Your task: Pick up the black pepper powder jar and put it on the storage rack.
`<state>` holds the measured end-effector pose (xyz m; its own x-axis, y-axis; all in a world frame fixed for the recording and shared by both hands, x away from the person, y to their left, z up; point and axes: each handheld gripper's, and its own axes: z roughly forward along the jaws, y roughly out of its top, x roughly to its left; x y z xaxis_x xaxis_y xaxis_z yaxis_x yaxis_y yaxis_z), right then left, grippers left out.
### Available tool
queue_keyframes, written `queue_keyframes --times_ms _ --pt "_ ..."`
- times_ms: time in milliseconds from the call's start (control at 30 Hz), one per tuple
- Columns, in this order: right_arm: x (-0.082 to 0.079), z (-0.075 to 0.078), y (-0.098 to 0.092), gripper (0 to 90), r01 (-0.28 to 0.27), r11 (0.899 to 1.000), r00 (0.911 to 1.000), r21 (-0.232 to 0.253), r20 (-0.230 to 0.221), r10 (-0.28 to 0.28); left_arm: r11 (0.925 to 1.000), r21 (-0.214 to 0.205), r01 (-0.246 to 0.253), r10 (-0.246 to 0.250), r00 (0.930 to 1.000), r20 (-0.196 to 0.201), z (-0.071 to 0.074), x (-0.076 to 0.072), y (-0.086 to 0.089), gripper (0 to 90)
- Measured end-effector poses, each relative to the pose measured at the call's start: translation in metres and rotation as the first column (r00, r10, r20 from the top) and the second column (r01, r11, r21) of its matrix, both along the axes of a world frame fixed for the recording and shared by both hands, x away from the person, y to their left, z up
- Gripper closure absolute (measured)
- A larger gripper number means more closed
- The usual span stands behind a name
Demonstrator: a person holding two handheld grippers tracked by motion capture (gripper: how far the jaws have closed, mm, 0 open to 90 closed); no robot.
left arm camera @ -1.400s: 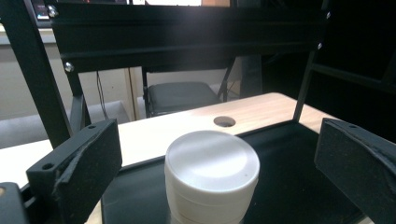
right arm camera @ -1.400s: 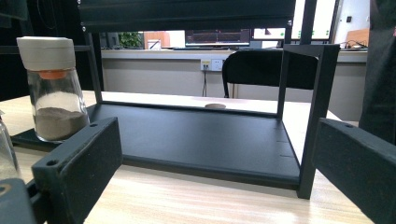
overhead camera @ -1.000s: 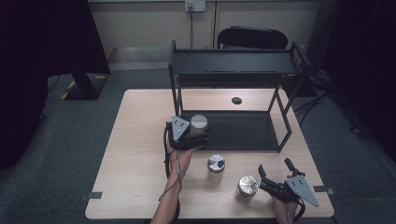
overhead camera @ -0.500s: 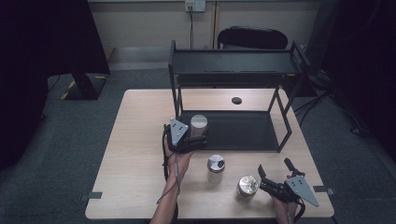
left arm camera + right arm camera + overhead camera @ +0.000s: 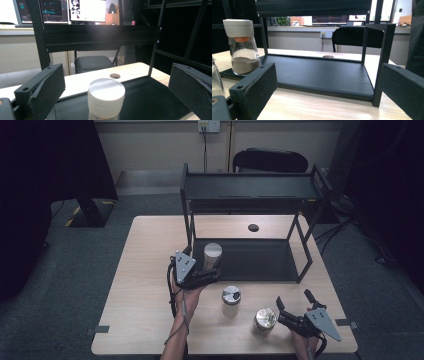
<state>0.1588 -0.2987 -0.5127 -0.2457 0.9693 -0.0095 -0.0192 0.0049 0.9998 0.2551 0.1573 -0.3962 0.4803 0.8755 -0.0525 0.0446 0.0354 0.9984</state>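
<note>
I have the white-capped jar [image 5: 212, 255] standing upright on the bottom shelf of the black rack [image 5: 300, 190], its long axis vertical and its flat cap facing straight up; it sits at the shelf's near left corner, roughly 10 o'clock from the table's middle. In the left gripper view the jar [image 5: 106, 98] rises dead centre between my jaws, which are spread wide on either side with clear air between each pad and the cap, so nothing is gripped. The cap is a smooth, matt white plastic disc with a stepped rim; in the right gripper view the jar [image 5: 241, 47] shows an orange collar under the cap, clear glass walls and a brownish powder filling the lower part. My left gripper [image 5: 212, 272] hovers just at the jar's 6 o'clock side in the high view, the grey three-cornered plate on top. My right gripper [image 5: 295, 302] is at about 5 o'clock on the table, jaws also parted and empty, pointing toward the rack. Just at its 9 o'clock stands a jar with a shiny metallic lid [image 5: 264, 318], and a second jar with a silver lid [image 5: 231, 300] stands at 6 o'clock of the rack's front edge. The rack is matt black metal with square posts and a flat shelf plate; the table [image 5: 145, 270] is pale wood-grain laminate with a small dark round hole [image 5: 253, 227] at 12 o'clock.
</note>
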Motion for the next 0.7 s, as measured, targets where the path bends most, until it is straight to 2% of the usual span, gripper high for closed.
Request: queue_keyframes --times_ms 233,267,333,467,500,700 --pt "0.0 0.0 0.0 0.6 -0.001 1.0 1.0 -0.001 -0.001 0.001 0.9999 -0.016 0.001 -0.001 0.9999 0.01 -0.003 -0.009 0.003 0.2" --pt "0.0 0.0 0.0 0.6 -0.001 1.0 1.0 -0.001 -0.002 0.001 1.0 0.0 -0.005 0.005 0.9997 0.024 -0.006 -0.014 0.002 0.2" --pt "0.0 0.001 0.0 0.6 -0.001 1.0 1.0 -0.002 -0.003 0.001 1.0 0.005 -0.009 0.008 0.9995 0.031 -0.008 -0.016 0.001 0.2" --pt "0.0 0.001 0.0 0.6 0.0 1.0 1.0 -0.003 -0.004 0.0 1.0 -0.005 -0.004 0.004 0.9995 0.03 -0.017 -0.022 0.002 0.2" --pt "0.0 0.001 0.0 0.6 0.0 1.0 1.0 -0.002 -0.006 0.0 0.9998 -0.018 -0.003 0.003 0.9996 0.027 -0.02 -0.025 0.004 0.2" --pt "0.0 0.001 0.0 0.6 0.001 1.0 1.0 -0.002 -0.005 -0.001 0.9994 -0.033 -0.013 0.014 0.9992 0.038 -0.024 -0.035 0.009 0.2"
